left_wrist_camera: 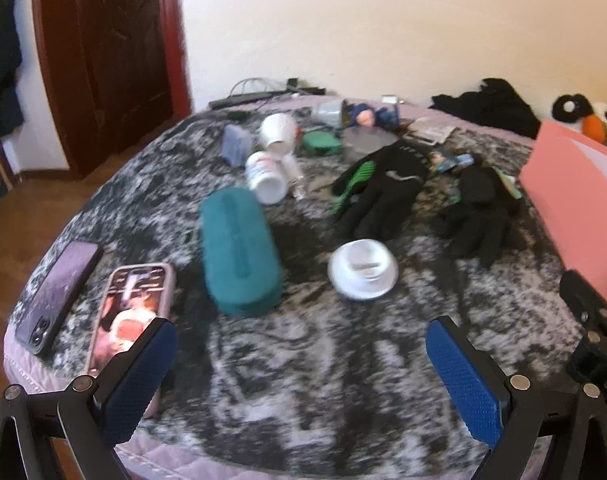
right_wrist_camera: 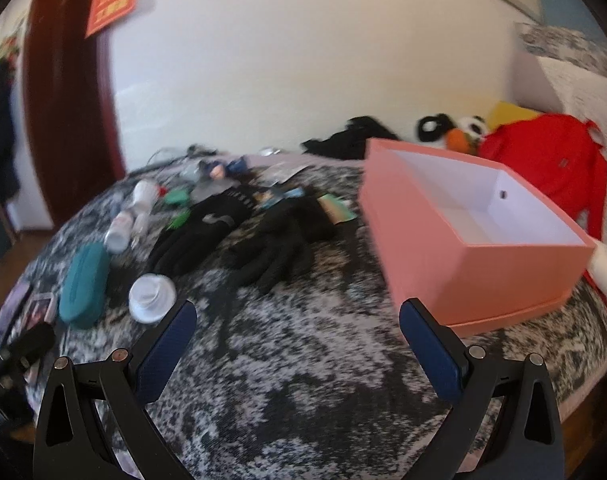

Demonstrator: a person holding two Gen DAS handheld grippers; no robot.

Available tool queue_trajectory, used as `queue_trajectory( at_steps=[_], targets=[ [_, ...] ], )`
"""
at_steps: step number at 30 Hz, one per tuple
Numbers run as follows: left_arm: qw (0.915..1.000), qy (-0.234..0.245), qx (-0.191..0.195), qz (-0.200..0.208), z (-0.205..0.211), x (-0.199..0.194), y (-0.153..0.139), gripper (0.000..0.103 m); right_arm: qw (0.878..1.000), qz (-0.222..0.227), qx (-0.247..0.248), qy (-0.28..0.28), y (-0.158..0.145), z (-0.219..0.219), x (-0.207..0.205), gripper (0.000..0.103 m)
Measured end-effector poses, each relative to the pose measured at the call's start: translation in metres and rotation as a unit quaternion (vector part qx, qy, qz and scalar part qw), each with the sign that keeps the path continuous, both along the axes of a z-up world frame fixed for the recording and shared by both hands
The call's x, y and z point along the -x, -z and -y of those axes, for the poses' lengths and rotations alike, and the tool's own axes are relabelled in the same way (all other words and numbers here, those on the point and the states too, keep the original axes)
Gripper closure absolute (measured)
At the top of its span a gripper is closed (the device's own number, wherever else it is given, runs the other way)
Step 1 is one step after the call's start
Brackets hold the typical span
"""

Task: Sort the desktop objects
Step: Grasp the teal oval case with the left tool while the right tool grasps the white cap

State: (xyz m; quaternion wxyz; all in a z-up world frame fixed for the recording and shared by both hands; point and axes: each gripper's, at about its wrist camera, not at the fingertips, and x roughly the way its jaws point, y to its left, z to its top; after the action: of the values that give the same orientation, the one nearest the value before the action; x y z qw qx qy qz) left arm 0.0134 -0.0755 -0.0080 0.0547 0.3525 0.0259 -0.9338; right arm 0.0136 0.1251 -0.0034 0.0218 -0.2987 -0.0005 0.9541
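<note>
Left of the open, empty pink box (right_wrist_camera: 475, 240) lie two black gloves (right_wrist_camera: 239, 236), a white lid (right_wrist_camera: 151, 298) and a teal case (right_wrist_camera: 82, 285).

Bed surface layout, as I see it from both wrist cameras.
From the left wrist: pouch (left_wrist_camera: 239, 250) at 12 o'clock centre; two phones (left_wrist_camera: 133, 312) side by side at 9 o'clock of it; round lid (left_wrist_camera: 363, 270) at 3 o'clock. Two gloves (left_wrist_camera: 383, 192) lie behind the lid, bottles (left_wrist_camera: 265, 176) at their 9 o'clock. Open box (right_wrist_camera: 475, 232) sits at 3 o'clock of the gloves, near the bed (right_wrist_camera: 303, 360) edge; plush toy (right_wrist_camera: 451, 132) behind it.
</note>
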Motion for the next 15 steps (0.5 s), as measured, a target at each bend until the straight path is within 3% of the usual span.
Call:
queue_trajectory(
  at_steps=[8, 15],
  targets=[
    [0.9994, -0.028, 0.000, 0.020, 0.037, 0.031, 0.002, 0.000, 0.995, 0.053, -0.008, -0.080, 0.023, 0.046, 0.037, 0.000],
    [0.9989, -0.003, 0.019, 0.042, 0.034, 0.091, 0.006, 0.000, 0.988, 0.112, -0.012, -0.103, 0.056, 0.069, 0.079, 0.000]
  ],
)
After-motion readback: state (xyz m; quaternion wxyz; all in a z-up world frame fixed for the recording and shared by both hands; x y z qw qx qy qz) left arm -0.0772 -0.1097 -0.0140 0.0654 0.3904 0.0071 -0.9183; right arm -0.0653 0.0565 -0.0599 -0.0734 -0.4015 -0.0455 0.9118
